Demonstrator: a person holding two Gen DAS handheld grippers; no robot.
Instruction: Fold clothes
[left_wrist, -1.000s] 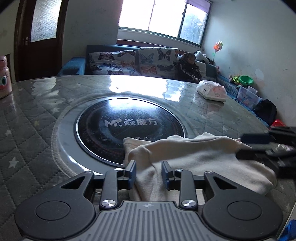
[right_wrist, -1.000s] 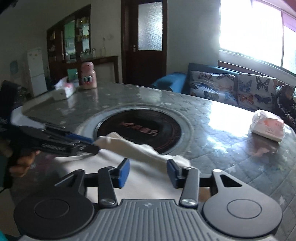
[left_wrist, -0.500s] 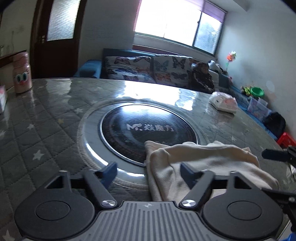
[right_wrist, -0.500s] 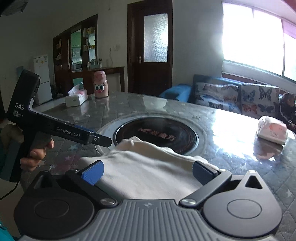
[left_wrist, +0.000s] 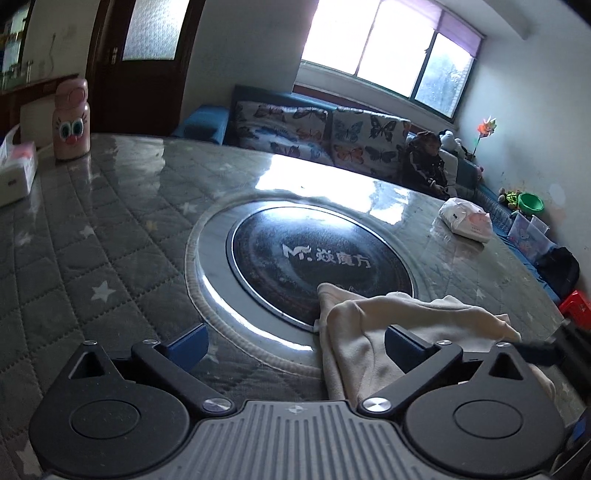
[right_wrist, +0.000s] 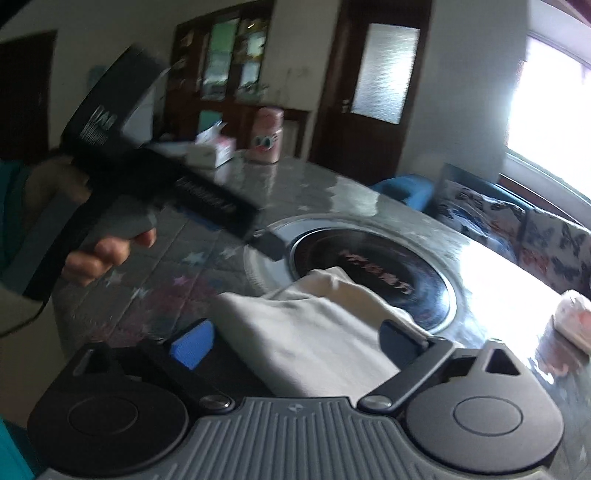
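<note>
A folded cream garment (left_wrist: 410, 325) lies on the round table, its far edge over the black centre disc (left_wrist: 317, 258). It also shows in the right wrist view (right_wrist: 317, 332). My left gripper (left_wrist: 293, 343) is open and empty, raised above the garment's left edge. My right gripper (right_wrist: 295, 341) is open and empty above the garment's near side. The left gripper's body, held in a hand (right_wrist: 107, 254), shows at the left of the right wrist view, lifted off the table.
The table has a grey quilted star-pattern cover (left_wrist: 92, 236). A pink bottle (left_wrist: 72, 122) and a tissue box (left_wrist: 14, 173) stand at the far left. A white bag (left_wrist: 467, 219) lies at the far right. A sofa (left_wrist: 325, 133) is behind.
Both grippers opened, let go of the garment and pulled back and up. The garment now lies still, folded on the table.
</note>
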